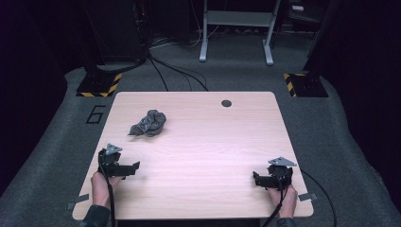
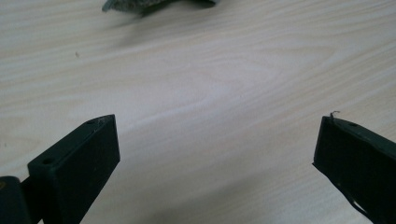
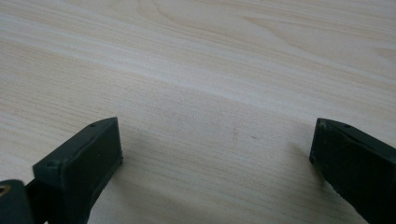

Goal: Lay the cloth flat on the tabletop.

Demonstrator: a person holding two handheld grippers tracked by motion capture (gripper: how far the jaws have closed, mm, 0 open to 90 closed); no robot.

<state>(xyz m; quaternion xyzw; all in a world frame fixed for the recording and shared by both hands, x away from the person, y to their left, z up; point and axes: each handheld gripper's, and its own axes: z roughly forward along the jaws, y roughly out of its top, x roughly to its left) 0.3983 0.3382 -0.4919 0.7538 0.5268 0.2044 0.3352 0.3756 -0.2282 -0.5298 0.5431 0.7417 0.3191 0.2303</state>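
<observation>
High view: pale wood table (image 1: 198, 156), person's forearms entering from the bottom edge. Left hand (image 1: 100, 185) sits low at the near left of the tabletop, wrapped around the left gripper (image 1: 135, 166), whose black body lies close to the surface and aims toward the table's right. Grey three-cornered plate on top of it tilts slightly. Right hand (image 1: 283, 195) rests near the front right corner holding the right gripper (image 1: 255, 178), body low, jaws aimed toward the left. Cables trail back off the near edge from both.

Crumpled grey cloth (image 1: 149, 124) lies in a loose heap on the left half of the table, beyond the left gripper and well apart from it; farther still from the right gripper. Neither tool touches it.

Left gripper view: both black jaws spread wide, bare wood grain between them, nothing pinched. Edge of the cloth (image 2: 140, 4) just shows at the top of the frame, ahead and a bit left.

Right gripper view: jaws likewise spread wide over bare tabletop, nothing held between them.

Round dark hole (image 1: 226, 103) in the table near the far edge.
</observation>
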